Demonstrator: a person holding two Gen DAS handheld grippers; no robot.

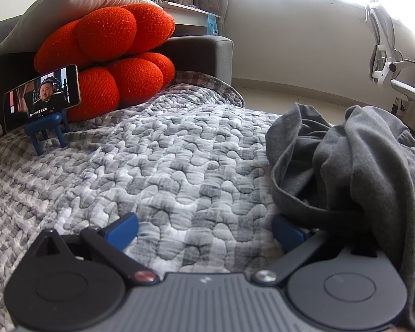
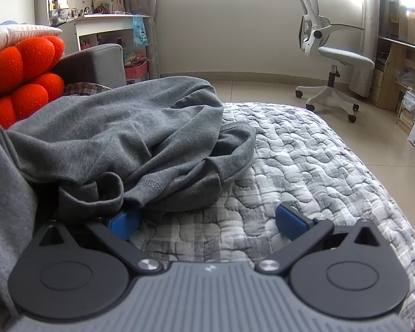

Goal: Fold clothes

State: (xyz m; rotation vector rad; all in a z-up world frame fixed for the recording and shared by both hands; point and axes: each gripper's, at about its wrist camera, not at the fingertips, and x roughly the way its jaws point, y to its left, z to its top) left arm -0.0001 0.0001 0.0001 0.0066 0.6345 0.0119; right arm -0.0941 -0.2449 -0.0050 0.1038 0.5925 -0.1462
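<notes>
Garment: crumpled grey knit sweatshirt [image 2: 119,138] heaped on the grey-and-white quilted bedspread [image 1: 166,166]
Left gripper [image 1: 206,231]: released, jaws wide over bare quilt; its right blue pad tucked under the cloth's edge
Right gripper [image 2: 207,222]: released, jaws wide; left blue pad at the sweatshirt's hem
Cushion: orange knitted lobed pillow [image 1: 110,55] against the grey sofa arm [image 1: 202,55]
Phone: playing video on a small blue stand [image 1: 43,98]
Chair: white swivel office chair [image 2: 332,55] on the tiled floor, well apart

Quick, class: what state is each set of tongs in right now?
Left tongs: open, holding nothing; crumpled grey cotton garment lies beside them.
Right tongs: open, holding nothing.
</notes>
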